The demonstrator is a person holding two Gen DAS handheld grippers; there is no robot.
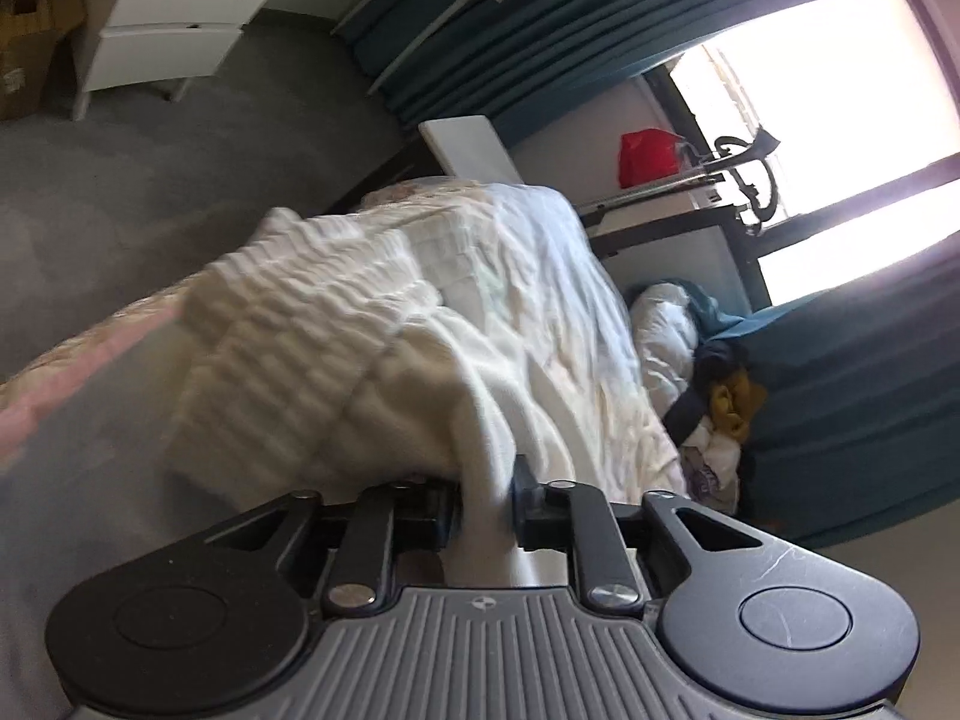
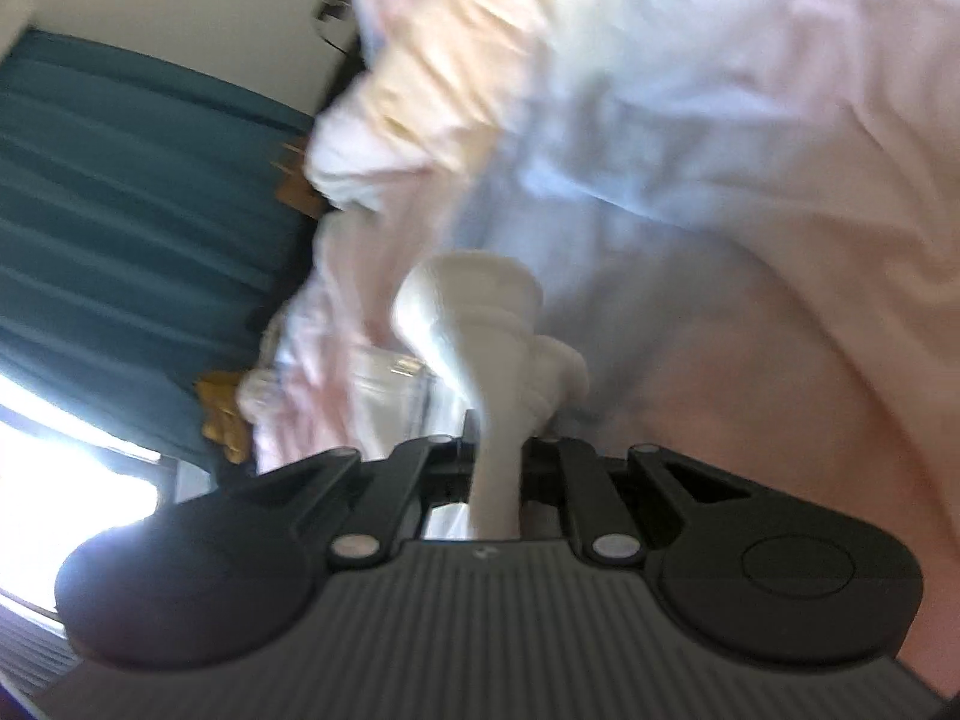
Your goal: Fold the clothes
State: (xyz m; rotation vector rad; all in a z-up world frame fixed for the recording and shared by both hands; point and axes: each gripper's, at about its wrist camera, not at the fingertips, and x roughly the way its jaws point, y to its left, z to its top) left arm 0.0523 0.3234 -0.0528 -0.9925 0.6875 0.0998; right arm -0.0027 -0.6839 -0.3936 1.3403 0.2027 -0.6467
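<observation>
Teal curtains and a bright window are framing a bedroom with grey carpet, where a bed is lying under pale, rumpled bedding. Directly ahead of the left gripper, a cream textured garment is spreading away over the bed — its edge is being clamped between the closed-in fingers. Through the blurred right wrist view, the right gripper is likewise pinching a bunched fold of the same cream cloth, which is rising just in front of it.
</observation>
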